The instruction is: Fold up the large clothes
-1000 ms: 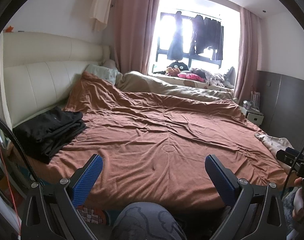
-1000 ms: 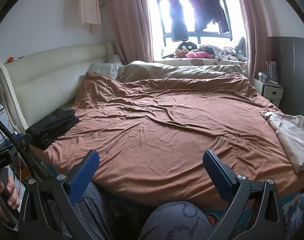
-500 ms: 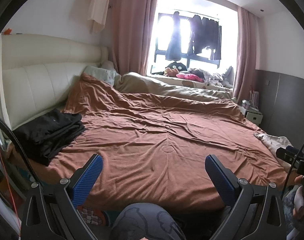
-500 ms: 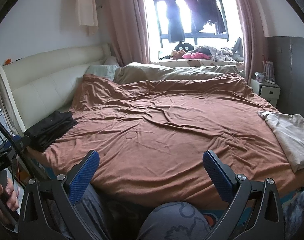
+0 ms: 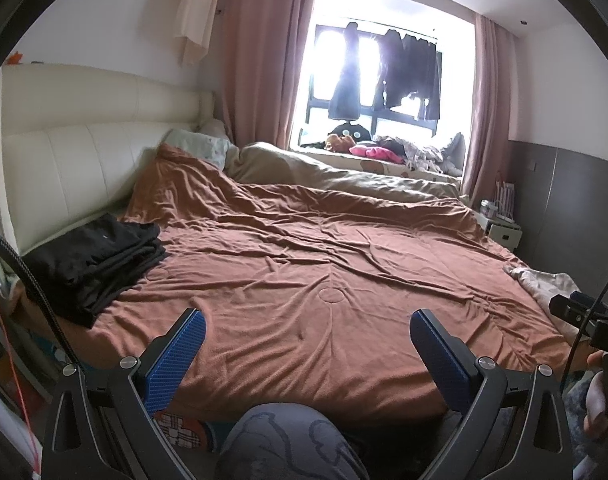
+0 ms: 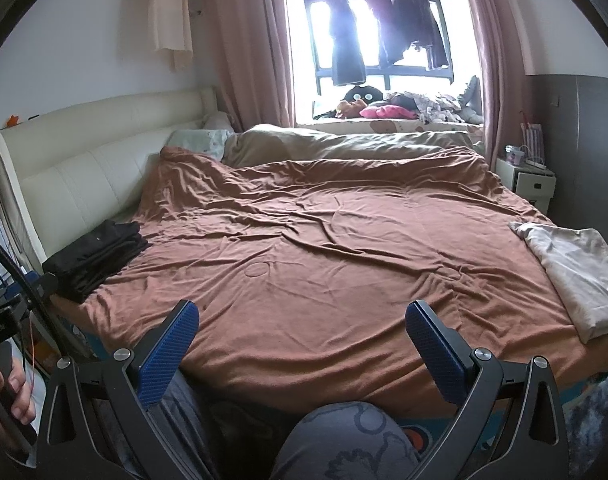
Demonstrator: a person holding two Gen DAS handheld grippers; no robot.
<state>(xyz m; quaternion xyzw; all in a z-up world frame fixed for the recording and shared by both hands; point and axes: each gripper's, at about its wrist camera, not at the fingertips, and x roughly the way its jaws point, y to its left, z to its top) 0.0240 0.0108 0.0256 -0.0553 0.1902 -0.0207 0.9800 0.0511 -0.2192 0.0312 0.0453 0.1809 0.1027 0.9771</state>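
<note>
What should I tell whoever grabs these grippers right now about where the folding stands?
Left hand-held gripper: open, empty, held at the near edge of the bed.
Right hand-held gripper: open, empty, same height.
Black folded clothes: stacked at the bed's left edge by the headboard; that pile looks done.
Beige garment: lying at the right edge of the bed, untouched.
Left to do: probably pick up the beige garment, spread it on the brown blanket and fold it.
</note>
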